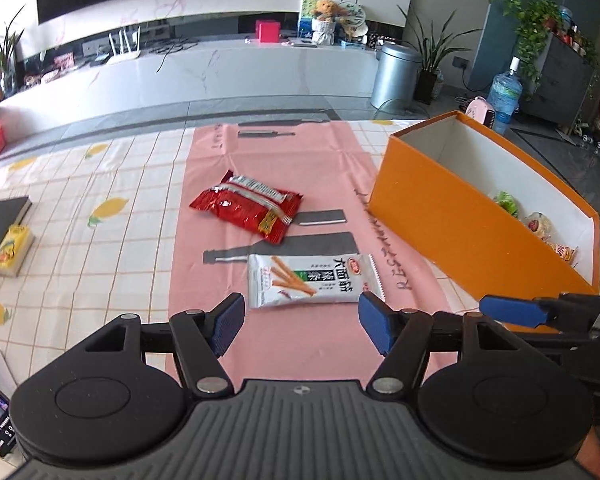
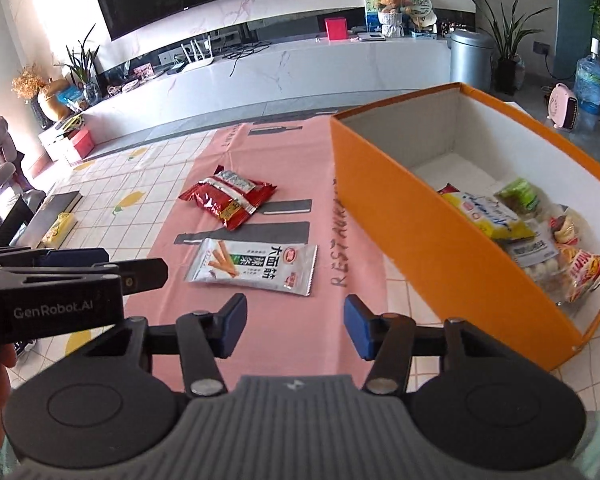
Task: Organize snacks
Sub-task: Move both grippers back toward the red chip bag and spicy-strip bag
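**Two packets left to box**

Both tongs hover wide and empty, left tongs [image 1: 302, 322] and right tongs [image 2: 295, 326], just short of the white snack packet [image 1: 314, 280]. Pinch its flat edge, I'd say. Beyond lies the red packet [image 1: 247, 210] on the pink mat [image 1: 204, 184]; the orange box [image 2: 396, 216] stands right on the bench [image 1: 100, 184], TV wall behind.

Left gripper [image 1: 300, 322] and right gripper [image 2: 295, 326] hover side by side, jaws parted, empty.
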{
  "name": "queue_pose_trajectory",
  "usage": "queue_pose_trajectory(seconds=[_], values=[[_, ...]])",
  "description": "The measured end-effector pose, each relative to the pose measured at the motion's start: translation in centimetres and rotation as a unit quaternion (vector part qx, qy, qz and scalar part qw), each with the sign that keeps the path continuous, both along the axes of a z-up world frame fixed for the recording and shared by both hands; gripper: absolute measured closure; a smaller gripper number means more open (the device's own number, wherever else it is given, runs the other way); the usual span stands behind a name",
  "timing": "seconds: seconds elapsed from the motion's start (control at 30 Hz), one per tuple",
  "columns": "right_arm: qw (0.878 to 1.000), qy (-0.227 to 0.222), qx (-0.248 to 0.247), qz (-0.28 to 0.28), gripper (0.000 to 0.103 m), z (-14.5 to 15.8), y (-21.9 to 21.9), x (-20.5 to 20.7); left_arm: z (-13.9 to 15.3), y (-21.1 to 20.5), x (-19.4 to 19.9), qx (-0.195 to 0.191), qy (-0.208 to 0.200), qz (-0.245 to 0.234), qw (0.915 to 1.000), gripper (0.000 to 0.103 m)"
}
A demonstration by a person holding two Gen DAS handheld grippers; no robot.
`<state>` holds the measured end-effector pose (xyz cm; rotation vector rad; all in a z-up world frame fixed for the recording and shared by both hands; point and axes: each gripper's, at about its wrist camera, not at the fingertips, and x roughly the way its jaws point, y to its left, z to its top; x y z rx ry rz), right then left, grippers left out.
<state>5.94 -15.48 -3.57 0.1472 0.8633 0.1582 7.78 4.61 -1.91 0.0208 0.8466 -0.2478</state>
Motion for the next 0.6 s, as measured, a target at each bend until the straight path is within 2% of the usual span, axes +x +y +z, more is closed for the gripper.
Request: queue_pose_trajectory(seconds=[0.27,0.6], values=[[0.999,0.044,-0.019,0.02,0.064,-3.2,2.1,2.4,-2.7,1.4,1.5,-0.009,0.033,0.012,0.9994,0.026],[0.996,0.075,-0.036,0.034,0.064,-6.5,3.6,5.9,-6.2,2.5,4.2,-0.006,0.07,0.018,0.9974,0.026]])
